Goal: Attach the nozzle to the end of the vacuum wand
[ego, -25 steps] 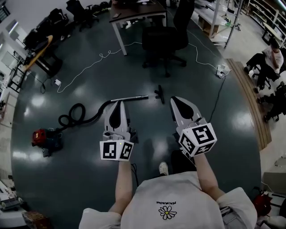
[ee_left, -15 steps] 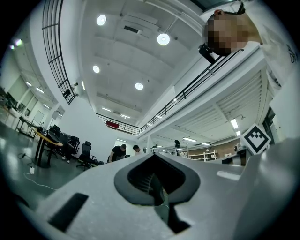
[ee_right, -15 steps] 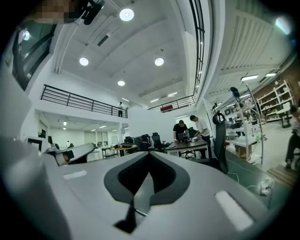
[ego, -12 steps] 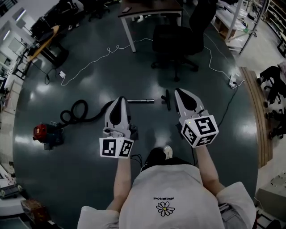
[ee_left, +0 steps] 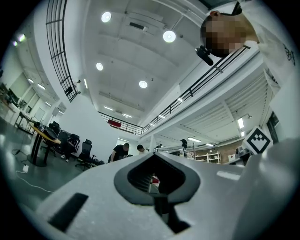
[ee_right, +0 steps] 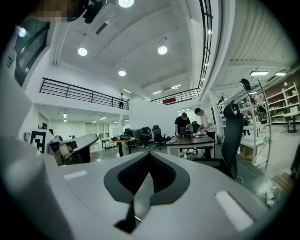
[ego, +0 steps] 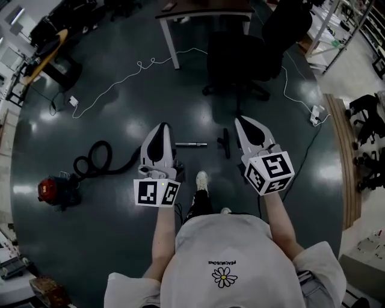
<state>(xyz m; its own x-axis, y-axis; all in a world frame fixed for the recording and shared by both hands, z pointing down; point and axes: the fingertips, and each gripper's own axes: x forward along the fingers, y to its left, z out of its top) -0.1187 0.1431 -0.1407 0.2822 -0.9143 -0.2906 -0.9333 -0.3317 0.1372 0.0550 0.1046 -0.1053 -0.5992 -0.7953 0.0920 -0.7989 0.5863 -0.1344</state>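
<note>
The silver vacuum wand [ego: 191,144] lies on the dark floor, its free end pointing right. The black nozzle [ego: 225,146] lies a short way right of that end, apart from it. A black hose [ego: 99,159] runs from the wand to the red vacuum body [ego: 57,189] at the left. My left gripper [ego: 162,126] is held in the air above the wand's left part, shut and empty. My right gripper [ego: 240,120] hangs just right of the nozzle, also shut and empty. Both gripper views look out across the room, and neither shows the wand or nozzle.
A black office chair [ego: 252,54] and a desk [ego: 198,12] stand beyond the nozzle. A white cable [ego: 120,78] snakes over the floor, and a power strip [ego: 317,114] lies at the right. Two people stand at a far desk [ee_right: 194,123]. My shoe [ego: 201,179] is below the wand.
The person has walked forward: wand, nozzle and vacuum have slid down the head view, closer to the grippers. A foot has stepped out below the wand. Both grippers stayed shut.
</note>
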